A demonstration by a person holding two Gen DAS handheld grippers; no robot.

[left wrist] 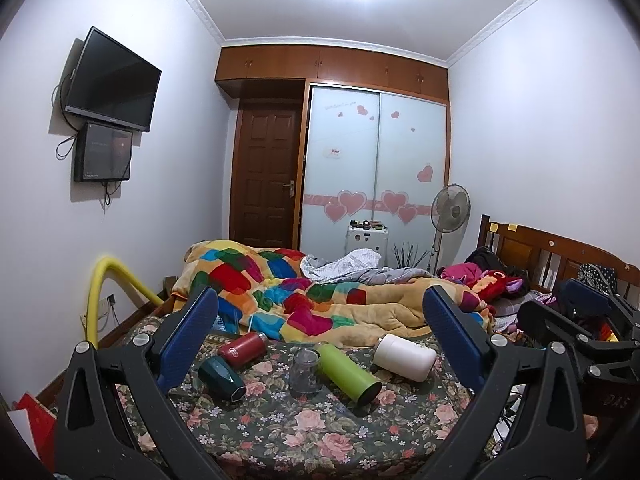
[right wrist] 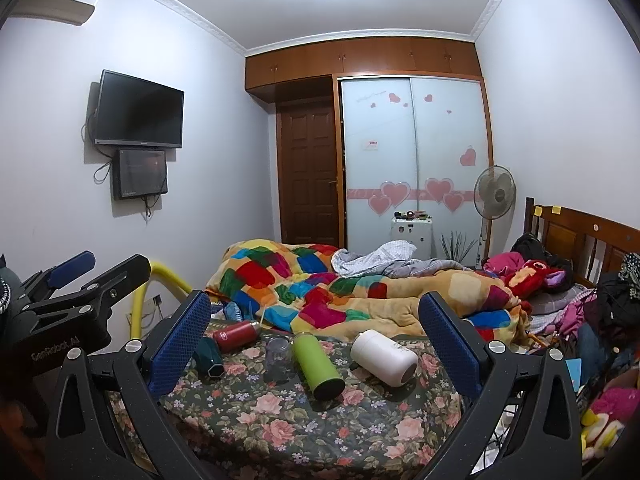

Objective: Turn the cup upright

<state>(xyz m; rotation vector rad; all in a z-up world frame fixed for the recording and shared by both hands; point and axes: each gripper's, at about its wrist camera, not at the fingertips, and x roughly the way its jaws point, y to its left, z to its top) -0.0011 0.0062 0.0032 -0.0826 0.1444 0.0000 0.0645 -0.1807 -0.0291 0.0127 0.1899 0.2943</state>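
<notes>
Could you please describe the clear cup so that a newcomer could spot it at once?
On the floral sheet, before the patchwork quilt, lies a row of bottles. The cup stands between the teal bottle and the green bottle. It alone is see-through glass.

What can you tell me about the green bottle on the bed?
The green bottle is a tall, smooth tube, lime green, probably metal or plastic, with a dark band at the end nearest the cameras. It lies on its side on the flowery bedsheet, its near end pointing toward the cameras and a bit to the right. Its far end lies right beside the clear glass; whether they touch is unclear. The white bottle lies apart on its right. No gripper touches it.
</notes>
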